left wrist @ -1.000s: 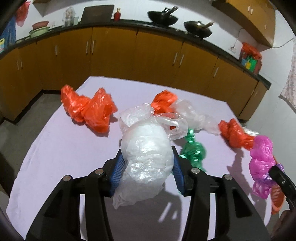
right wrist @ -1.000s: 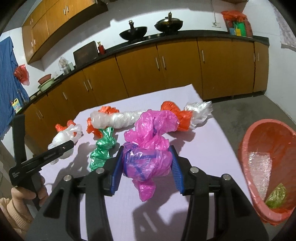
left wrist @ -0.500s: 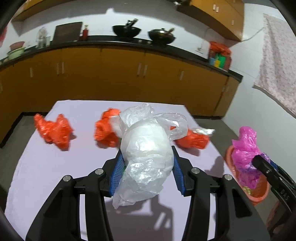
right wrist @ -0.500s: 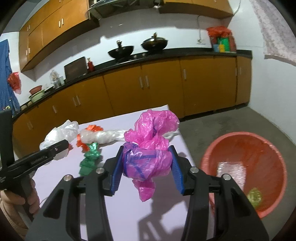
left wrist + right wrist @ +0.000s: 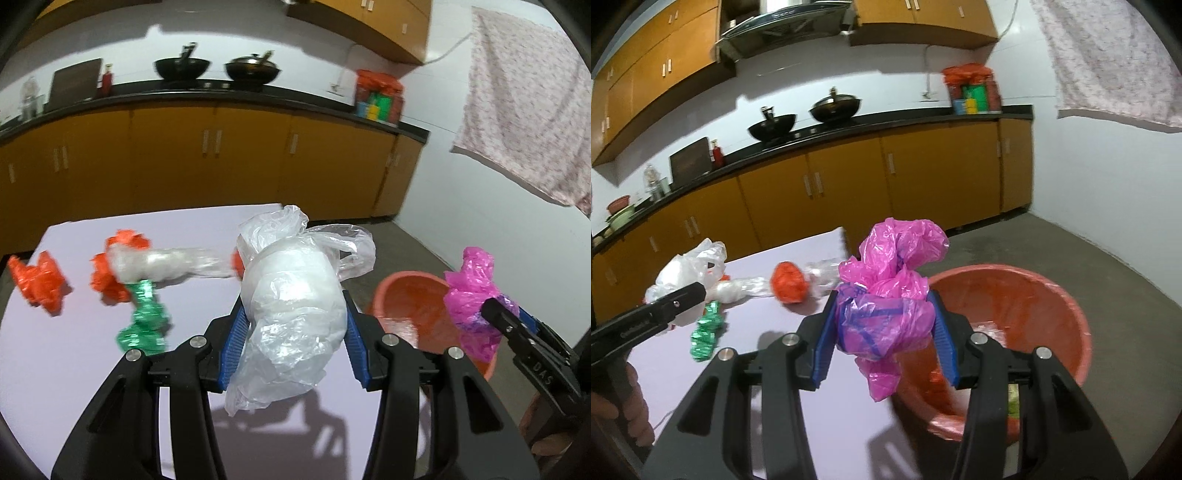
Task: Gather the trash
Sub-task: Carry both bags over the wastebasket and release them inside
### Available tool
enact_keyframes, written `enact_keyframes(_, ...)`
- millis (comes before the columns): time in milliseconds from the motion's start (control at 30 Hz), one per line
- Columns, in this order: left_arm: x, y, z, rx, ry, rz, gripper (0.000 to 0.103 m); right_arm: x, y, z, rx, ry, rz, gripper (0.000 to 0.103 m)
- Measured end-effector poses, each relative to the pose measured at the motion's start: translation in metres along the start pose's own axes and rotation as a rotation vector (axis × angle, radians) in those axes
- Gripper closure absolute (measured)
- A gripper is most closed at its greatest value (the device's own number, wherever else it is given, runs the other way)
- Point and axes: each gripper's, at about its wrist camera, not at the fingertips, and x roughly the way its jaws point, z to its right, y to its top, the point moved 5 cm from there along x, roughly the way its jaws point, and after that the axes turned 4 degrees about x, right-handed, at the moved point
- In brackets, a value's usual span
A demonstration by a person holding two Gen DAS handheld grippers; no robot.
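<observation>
Over by the red tub (image 5: 1067, 302) now, both grippers swung off the table (image 5: 74, 369); left gripper (image 5: 293, 332) pinching the white bag (image 5: 295, 295), right gripper (image 5: 884, 328) pinching the pink bag (image 5: 886, 295). Dropping them in looks next.

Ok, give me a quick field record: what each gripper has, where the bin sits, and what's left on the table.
left gripper: shut on white plastic bag
right gripper: shut on pink plastic bag, at the basin's near rim
bin: red plastic basin on the floor beside the table, some trash inside
left on table: green bag, orange bags, clear bag

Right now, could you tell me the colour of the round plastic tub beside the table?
Salmon red tub, clearest in the right wrist view.
</observation>
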Motion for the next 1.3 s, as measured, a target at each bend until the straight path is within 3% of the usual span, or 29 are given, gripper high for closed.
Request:
enact_keyframes(467,0.034,0.002,0.074,0.097,-0.123,-0.039,0.054,-0.006,-0.003,0.062,0.054,-0.105,0.022,0.057)
enact_keyframes(1100,0.078,-0.007,0.141,0.173,-0.222,-0.106,0.054,0.009,-0.001,0.112,0.131,-0.148,0.030,0.056)
enact_keyframes(1300,0.090,-0.007,0.156,0.176,-0.245,-0.115,0.041,0.010,0.001,0.123,0.147,-0.148,0.039,0.050)
